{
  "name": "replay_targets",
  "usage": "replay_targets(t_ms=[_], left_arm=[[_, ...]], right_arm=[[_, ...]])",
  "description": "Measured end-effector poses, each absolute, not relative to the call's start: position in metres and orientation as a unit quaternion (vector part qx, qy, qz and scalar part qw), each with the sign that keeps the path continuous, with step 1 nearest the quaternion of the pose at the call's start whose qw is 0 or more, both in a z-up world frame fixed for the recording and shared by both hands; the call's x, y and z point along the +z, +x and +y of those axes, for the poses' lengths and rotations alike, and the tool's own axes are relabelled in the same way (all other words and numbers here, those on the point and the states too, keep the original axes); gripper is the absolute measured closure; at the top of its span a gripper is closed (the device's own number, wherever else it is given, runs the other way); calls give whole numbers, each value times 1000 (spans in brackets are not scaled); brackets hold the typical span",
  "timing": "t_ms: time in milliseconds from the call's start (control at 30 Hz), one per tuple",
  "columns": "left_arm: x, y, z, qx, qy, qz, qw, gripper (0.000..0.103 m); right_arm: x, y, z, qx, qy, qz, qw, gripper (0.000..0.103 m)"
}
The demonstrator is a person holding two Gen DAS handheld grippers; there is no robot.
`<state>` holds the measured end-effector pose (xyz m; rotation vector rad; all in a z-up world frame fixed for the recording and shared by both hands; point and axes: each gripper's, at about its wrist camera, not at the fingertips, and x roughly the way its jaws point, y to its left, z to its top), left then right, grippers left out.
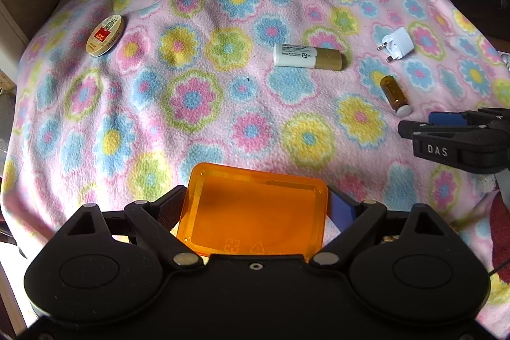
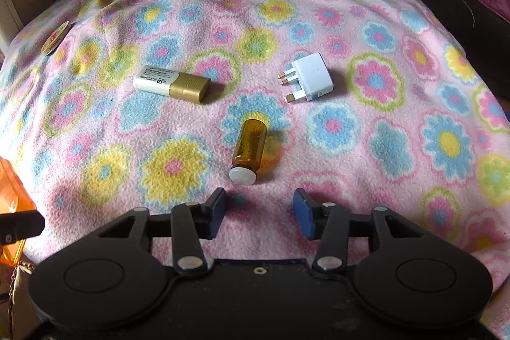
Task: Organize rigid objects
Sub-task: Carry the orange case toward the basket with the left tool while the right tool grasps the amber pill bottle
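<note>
The right wrist view shows the right gripper (image 2: 259,214) empty, jaws apart, just below the amber glass vial (image 2: 249,145) at centre frame, so straddle its body squarely, while the left gripper (image 1: 255,212) clamps the orange translucent plastic tray (image 1: 255,212)

Left hand-held gripper (image 1: 258,199) grips; right hand-held gripper (image 2: 259,198) gapes.

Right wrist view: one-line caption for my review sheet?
Open right gripper fingers hover before amber bottle lying on floral blanket.
</note>
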<state>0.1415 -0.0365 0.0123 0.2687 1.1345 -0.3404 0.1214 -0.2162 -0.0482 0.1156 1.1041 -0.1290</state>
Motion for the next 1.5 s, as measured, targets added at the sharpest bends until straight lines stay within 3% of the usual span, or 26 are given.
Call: replay_targets(t_ms=[300,467,633,933,1100,1167,1233,1367,1433,1500], left_arm=[[18,107,-38,-152,107,529,828,16],[13,88,-37,-147,85,542,823,16],[1,72,-35,-140,78,560,813,16],[-13,63,-31,-129,71,571,807,16],[-16,68,-23,-116,47,581,804,16],[-18,70,-19,-111,37,585,802,16],[-19,71,-18,-112,29,586,802,16],[-21,72,-21,-117,28,591,797,16],[-22,72,-21,-118,26,592,797,16],[-22,73,-20,-118,23,593,796,16]], right_arm=[[-45,111,-243,-54,145,528,835,73],[-45,107,-256,-53,205,524,825,73],[-40,111,-253,-57,197,522,828,70],[-47,145,-216,-32,85,531,843,71],[-44,162,-224,56,182,512,838,72],[-40,159,-228,39,162,506,847,67],[-39,158,-230,23,120,503,855,50],[-43,171,-233,25,63,507,859,46],[-45,177,-229,48,58,507,858,18],[-46,182,-219,57,44,498,864,12]])
